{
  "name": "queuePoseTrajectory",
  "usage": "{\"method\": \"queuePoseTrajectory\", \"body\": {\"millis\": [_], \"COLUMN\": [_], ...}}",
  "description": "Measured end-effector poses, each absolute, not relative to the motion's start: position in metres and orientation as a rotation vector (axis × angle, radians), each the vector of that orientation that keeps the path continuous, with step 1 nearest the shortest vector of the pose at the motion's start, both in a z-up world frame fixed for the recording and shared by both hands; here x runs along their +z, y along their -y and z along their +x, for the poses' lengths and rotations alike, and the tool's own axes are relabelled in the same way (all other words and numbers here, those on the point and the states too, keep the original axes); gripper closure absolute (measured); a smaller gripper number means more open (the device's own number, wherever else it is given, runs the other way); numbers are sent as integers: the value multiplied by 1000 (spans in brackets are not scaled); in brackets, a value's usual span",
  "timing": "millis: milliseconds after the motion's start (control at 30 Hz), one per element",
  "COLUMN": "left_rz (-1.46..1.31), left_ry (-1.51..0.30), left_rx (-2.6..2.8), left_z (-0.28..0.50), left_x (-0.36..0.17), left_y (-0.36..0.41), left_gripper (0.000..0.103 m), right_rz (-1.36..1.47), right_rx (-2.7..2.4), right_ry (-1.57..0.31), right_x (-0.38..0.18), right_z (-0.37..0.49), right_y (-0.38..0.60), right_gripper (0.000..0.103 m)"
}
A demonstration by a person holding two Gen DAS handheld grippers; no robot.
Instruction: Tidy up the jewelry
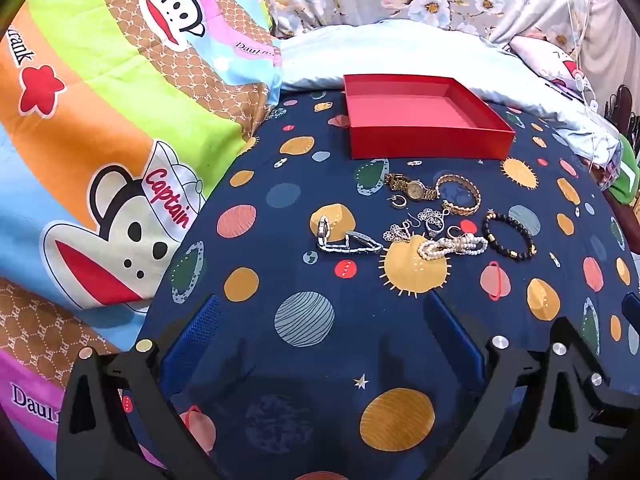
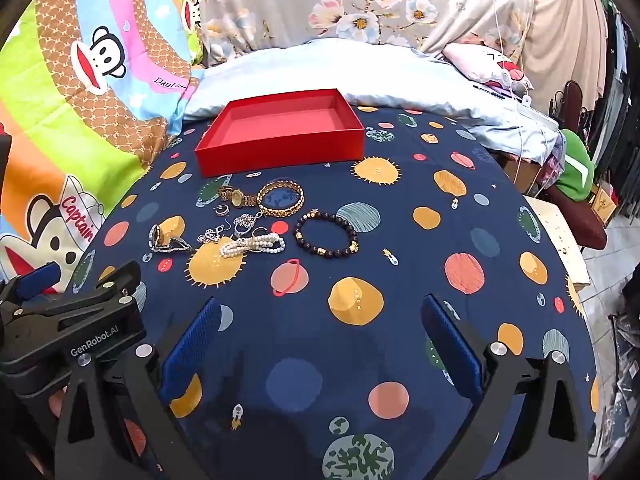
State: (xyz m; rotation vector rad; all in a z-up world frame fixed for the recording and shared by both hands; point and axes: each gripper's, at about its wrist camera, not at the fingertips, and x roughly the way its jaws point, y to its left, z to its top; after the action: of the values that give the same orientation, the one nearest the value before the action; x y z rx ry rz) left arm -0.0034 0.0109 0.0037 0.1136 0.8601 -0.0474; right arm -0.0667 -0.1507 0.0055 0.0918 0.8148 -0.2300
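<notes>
An empty red box (image 1: 424,120) (image 2: 280,132) sits on the navy planet-print bedsheet (image 1: 320,368) (image 2: 400,264). In front of it lies jewelry: a gold watch (image 1: 414,189) (image 2: 236,197), a gold chain bracelet (image 1: 460,196) (image 2: 280,199), a dark bead bracelet (image 1: 508,238) (image 2: 326,234), a pearl bracelet (image 1: 452,246) (image 2: 252,246), a silver watch (image 1: 344,238) (image 2: 168,240), and small silver earrings (image 1: 432,220) (image 2: 240,222). My left gripper (image 1: 320,328) is open and empty, short of the pile. My right gripper (image 2: 320,332) is open and empty, also short of it.
A colourful monkey-print quilt (image 1: 100,140) (image 2: 80,100) is bunched at the left. A pale blue pillow (image 1: 400,52) (image 2: 340,72) lies behind the box. The bed's right edge drops to clutter and a tiled floor (image 2: 604,264). The left gripper's body (image 2: 72,320) shows in the right wrist view.
</notes>
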Motion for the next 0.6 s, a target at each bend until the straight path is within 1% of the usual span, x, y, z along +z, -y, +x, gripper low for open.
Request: {"method": "queuePoseTrajectory", "body": {"millis": [600], "left_rz": [112], "left_ry": [-867], "left_rx": [-46], "left_z": [-3], "left_x": [3], "left_y": [-11], "left_gripper": [5], "right_rz": [88], "right_rx": [-230], "right_ry": [-813], "right_x": [7], "right_z": [-66], "right_y": [148], "right_gripper": [5]}}
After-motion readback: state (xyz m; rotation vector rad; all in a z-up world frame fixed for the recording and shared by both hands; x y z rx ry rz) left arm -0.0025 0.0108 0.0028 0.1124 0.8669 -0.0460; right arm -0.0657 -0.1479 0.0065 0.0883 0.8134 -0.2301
